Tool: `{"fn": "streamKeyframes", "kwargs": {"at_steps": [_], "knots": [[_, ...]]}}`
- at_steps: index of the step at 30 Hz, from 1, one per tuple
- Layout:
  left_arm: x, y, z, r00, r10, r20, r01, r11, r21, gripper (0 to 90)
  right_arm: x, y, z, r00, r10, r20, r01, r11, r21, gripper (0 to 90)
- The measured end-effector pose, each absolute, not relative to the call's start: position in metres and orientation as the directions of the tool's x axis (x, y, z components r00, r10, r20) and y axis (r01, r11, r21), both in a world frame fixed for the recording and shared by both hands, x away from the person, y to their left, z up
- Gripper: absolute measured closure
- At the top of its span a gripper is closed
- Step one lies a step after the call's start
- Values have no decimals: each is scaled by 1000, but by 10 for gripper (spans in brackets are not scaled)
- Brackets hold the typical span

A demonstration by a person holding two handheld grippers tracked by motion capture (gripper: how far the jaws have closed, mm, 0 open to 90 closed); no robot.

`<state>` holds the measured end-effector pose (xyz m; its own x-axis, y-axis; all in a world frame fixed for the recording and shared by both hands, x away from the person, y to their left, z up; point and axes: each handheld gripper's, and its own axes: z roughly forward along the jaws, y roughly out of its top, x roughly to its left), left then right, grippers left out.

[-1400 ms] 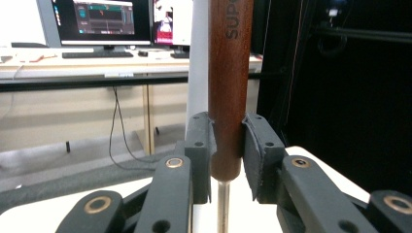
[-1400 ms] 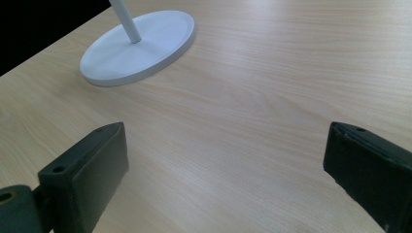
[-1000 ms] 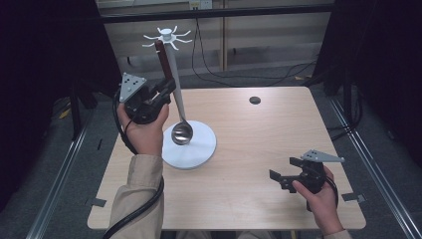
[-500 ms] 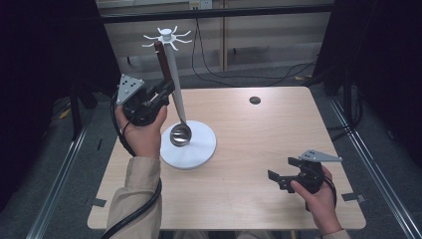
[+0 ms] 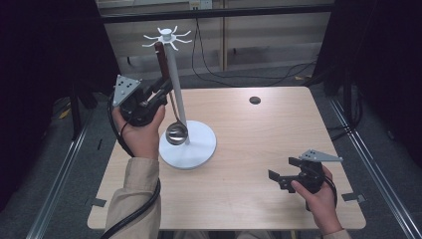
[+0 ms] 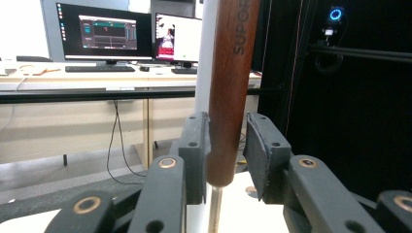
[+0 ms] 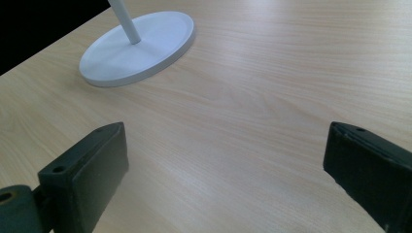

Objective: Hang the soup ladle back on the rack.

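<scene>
A ladle with a brown wooden handle (image 5: 162, 64) and a steel bowl (image 5: 176, 133) hangs upright against the white hook stand (image 5: 199, 144), its handle top up by the hooks. My left gripper (image 5: 164, 89) is raised at the handle's lower end. In the left gripper view the handle (image 6: 232, 87) stands between the jaws of my left gripper (image 6: 228, 145). It touches one pad, and a gap shows at the other. These jaws have just been opening. My right gripper (image 5: 281, 174) rests low over the table's front right, open with nothing between its fingers (image 7: 223, 165).
The stand's round white base (image 7: 141, 43) sits left of the table's middle. A small dark disc (image 5: 255, 100) lies near the far edge. Beyond the table are a desk with monitors (image 6: 114, 31) and hanging cables.
</scene>
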<state>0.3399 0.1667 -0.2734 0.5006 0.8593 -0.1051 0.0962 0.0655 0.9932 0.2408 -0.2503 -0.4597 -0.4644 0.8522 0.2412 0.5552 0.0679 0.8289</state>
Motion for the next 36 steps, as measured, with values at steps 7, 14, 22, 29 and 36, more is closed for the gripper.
{"fn": "streamKeyframes", "kwargs": {"at_steps": [7,14,22,29,36], "knots": [[337,171,-271,496,863,-97,88,61,994,659,240,-250,-459,-464,852,241,555,68,829,19],[335,172,-275,495,866,-73,76,41,996,560,240,-253,-460,-459,856,236,555,69,829,19],[332,171,-281,505,859,-87,84,52,995,433,239,-254,-459,-460,856,237,554,68,830,19],[327,172,-285,513,855,-83,95,39,995,357,242,-250,-457,-470,851,236,545,69,835,19],[324,176,-294,507,859,-69,98,21,995,278,244,-249,-457,-471,851,235,549,74,833,19]]}}
